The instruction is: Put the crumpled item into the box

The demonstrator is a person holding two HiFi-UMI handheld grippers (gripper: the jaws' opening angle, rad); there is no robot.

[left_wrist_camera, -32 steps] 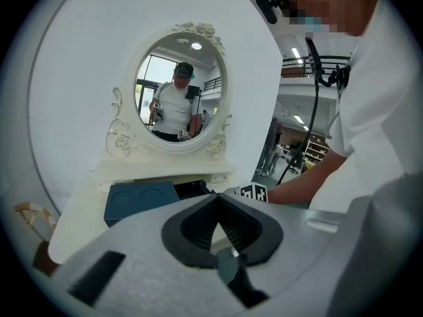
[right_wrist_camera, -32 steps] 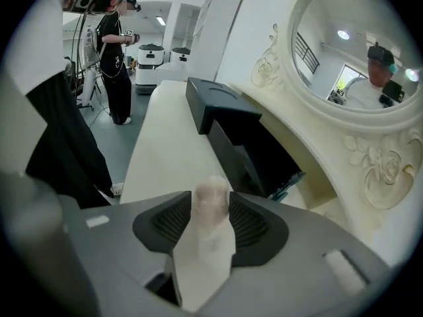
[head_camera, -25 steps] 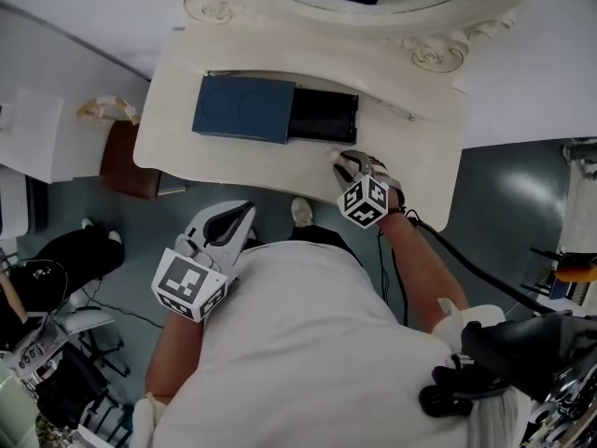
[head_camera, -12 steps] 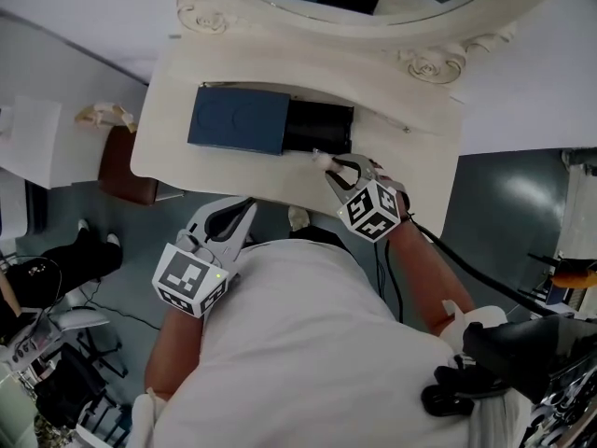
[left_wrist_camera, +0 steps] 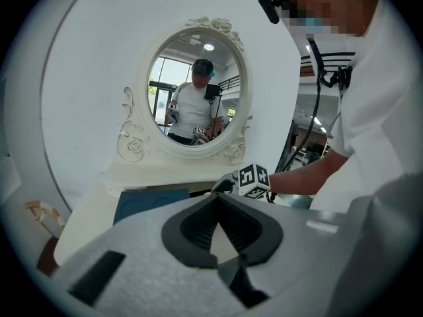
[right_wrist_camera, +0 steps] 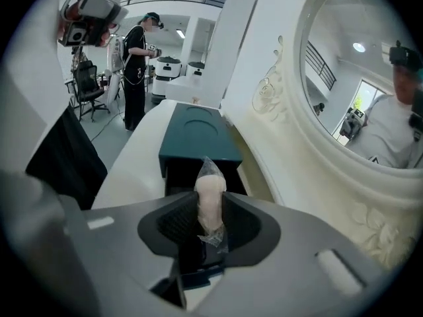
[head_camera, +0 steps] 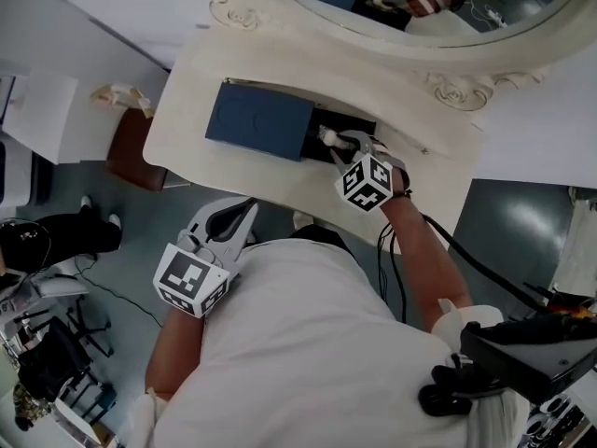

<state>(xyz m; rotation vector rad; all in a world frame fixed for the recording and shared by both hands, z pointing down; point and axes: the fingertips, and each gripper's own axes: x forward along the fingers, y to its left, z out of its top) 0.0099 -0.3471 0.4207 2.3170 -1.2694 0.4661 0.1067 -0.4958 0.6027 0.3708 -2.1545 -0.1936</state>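
Note:
A dark blue box [head_camera: 259, 121] lies on the cream dressing table [head_camera: 191, 82], its lid slid left so the black inside [head_camera: 354, 127] shows. My right gripper [head_camera: 332, 142] hovers at the near edge of that opening, shut on the crumpled item [head_camera: 326, 135]. In the right gripper view the crumpled item [right_wrist_camera: 209, 197] is a pale wad in clear wrap, pinched between the pads, with the box [right_wrist_camera: 198, 136] just beyond. My left gripper [head_camera: 245, 209] hangs low by my body, off the table, shut and holding nothing; in its own view the left gripper [left_wrist_camera: 217, 199] points at the table.
An oval mirror in an ornate cream frame [head_camera: 457, 87] rises behind the box. A brown stool [head_camera: 126, 152] stands left of the table on the grey floor. A person [right_wrist_camera: 139, 58] stands far off in the room. A black cable [head_camera: 466, 259] trails from my right arm.
My right gripper has carried the crumpled item from the table's front edge up to the box's open black part. The left gripper has stayed put.

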